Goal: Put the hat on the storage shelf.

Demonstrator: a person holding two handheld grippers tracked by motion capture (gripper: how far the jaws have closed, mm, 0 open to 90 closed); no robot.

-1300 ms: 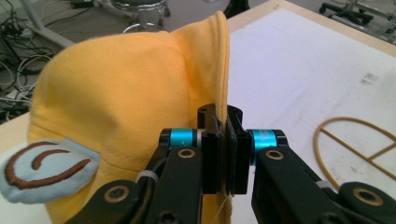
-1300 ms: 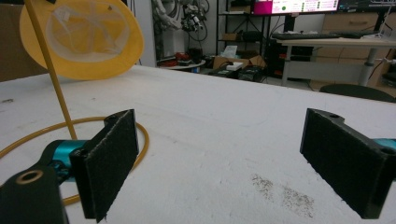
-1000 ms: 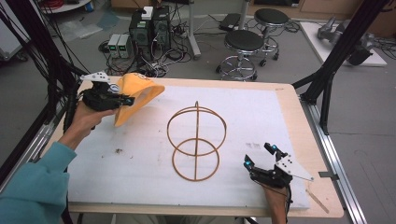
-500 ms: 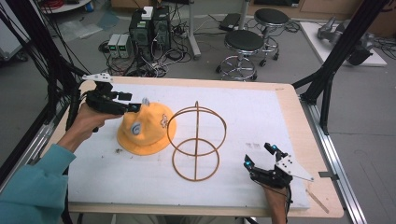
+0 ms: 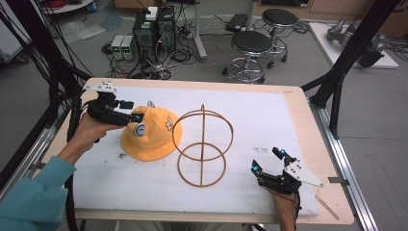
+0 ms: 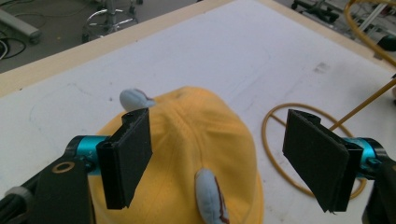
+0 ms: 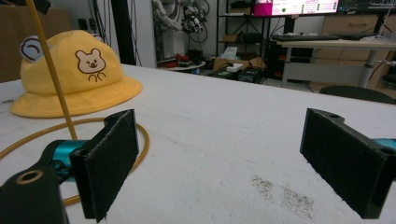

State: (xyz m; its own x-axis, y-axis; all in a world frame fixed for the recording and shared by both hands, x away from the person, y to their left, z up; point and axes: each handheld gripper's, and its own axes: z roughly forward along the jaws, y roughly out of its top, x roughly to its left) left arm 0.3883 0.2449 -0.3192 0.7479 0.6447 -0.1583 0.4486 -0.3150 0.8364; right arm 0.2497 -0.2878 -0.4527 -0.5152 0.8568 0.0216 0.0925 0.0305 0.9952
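My right gripper (image 5: 268, 161) rests near the table's front edge, jaws spread, holding nothing. Farther in, my left gripper (image 6: 219, 154) hangs released over the yellow bucket hat (image 5: 150, 134), which sits brim-down just beside the wire hat stand (image 5: 202, 144). I judge the hat is awaiting a grasp; next calls for closing on the crown.

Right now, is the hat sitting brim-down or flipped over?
Brim-down. The yellow hat rests crown up, brim spread flat on the white mat; the left gripper hangs open above its crown.

Left gripper (image 5: 135, 117) and right gripper (image 5: 267, 160) both hold jaws wide apart.
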